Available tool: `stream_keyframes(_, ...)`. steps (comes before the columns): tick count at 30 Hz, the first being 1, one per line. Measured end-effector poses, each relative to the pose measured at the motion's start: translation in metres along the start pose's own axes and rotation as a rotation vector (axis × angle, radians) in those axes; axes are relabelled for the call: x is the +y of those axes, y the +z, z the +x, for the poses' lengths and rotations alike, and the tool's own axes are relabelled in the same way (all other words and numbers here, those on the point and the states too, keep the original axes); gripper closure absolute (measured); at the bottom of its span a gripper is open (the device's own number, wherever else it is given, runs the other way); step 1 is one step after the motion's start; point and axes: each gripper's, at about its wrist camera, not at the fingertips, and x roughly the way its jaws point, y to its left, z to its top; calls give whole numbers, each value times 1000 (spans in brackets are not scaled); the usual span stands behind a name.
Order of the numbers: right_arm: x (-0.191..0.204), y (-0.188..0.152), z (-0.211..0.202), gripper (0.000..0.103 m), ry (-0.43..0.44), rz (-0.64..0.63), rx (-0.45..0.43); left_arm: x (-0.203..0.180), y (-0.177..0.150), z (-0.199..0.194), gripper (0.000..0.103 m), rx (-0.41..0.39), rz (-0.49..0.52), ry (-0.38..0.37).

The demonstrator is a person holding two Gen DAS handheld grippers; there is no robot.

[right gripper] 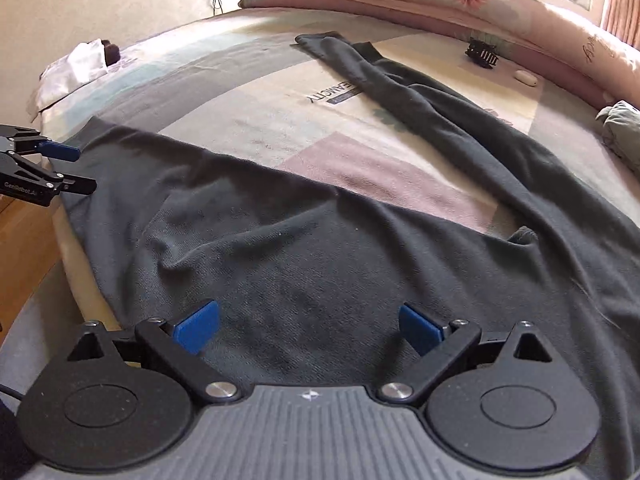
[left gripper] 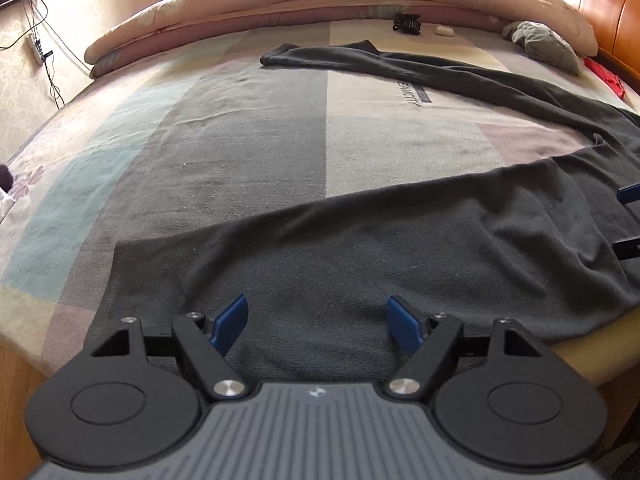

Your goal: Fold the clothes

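A dark grey long-sleeved garment lies spread on the bed, its body near the front edge and one sleeve stretched toward the far side. It also shows in the right wrist view, with the sleeve running back. My left gripper is open and empty, just above the garment's hem near its left corner. My right gripper is open and empty over the garment's body. The left gripper shows at the left edge of the right wrist view; the right gripper's fingertips show at the right edge of the left wrist view.
The bed has a colour-block blanket. A rolled pink quilt lies along the far side. A black hair clip, a small white object and a crumpled grey-green cloth lie near it. The wooden bed edge is at left.
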Motion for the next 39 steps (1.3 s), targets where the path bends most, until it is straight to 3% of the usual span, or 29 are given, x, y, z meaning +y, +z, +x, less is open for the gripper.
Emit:
stream_keyframes(2,2,5,15,0,-54,-10,-22,2,-1,2,26,7,-8,16)
stream_keyframes(5,-15,18,27,0,-93,89,-46,10,-4,8,25,28,-55,40)
stream_keyframes(7,-19,24,31,0,-127,96,-52,18,-6,13,16,36,-106,37)
stream_keyframes(9,-23,28,34,0,-158,105,-55,26,-8,17,15,40,-154,35)
stream_keyframes(14,-14,30,17,1,-169,132,-43,21,-11,8,17,21,-131,51)
stream_keyframes(18,13,24,-10,1,17,23,-44,12,-6,-7,17,-20,-95,24)
stream_keyframes(21,39,14,-19,1,95,-111,-25,0,-1,-16,17,-37,-40,-28)
stream_keyframes(23,55,6,-17,1,92,-207,6,-11,2,-19,17,-44,9,-51)
stream_keyframes(26,68,-2,-10,1,16,-296,36,-24,3,-16,17,-37,45,-82)
stream_keyframes(34,19,4,-3,1,3,2,17,-46,3,3,17,13,55,-87)
stream_keyframes(39,4,-1,-8,1,-24,73,8,-43,2,12,16,35,27,-95)
